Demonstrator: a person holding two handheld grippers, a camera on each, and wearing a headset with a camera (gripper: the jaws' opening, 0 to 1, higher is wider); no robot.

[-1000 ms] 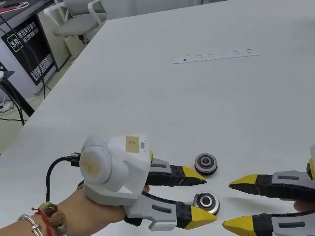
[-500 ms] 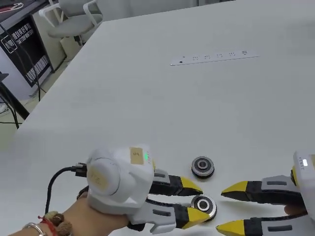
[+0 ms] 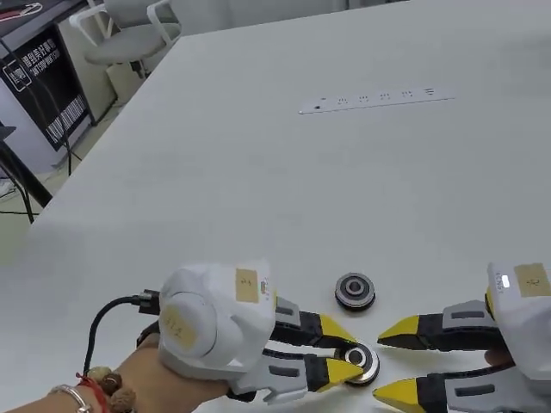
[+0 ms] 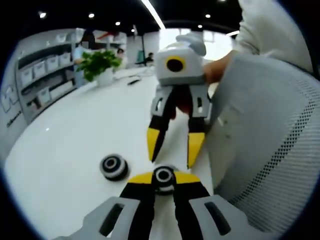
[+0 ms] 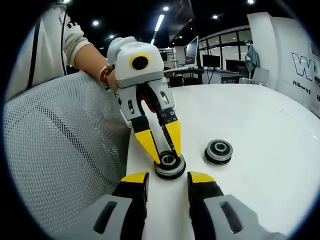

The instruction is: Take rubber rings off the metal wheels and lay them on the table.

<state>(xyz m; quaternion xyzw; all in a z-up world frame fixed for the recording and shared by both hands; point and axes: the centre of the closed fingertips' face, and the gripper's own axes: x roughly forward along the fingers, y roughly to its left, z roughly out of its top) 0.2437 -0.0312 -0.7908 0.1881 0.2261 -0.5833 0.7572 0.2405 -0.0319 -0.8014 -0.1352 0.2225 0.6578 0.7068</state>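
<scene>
Two metal wheels with black rubber rings lie flat on the white table. The near wheel sits between the yellow tips of my left gripper, which is shut on it from the left. My right gripper faces it from the right, open, its tips just short of the wheel. The far wheel lies free a little beyond.
A white power strip lies far back on the table. The table's left edge runs diagonally, with a chair beyond it. A mesh chair back stands close behind the grippers.
My left gripper's jaws have narrowed and closed on the near wheel. The right gripper has moved left, closer to that wheel. The far wheel has stayed put.
</scene>
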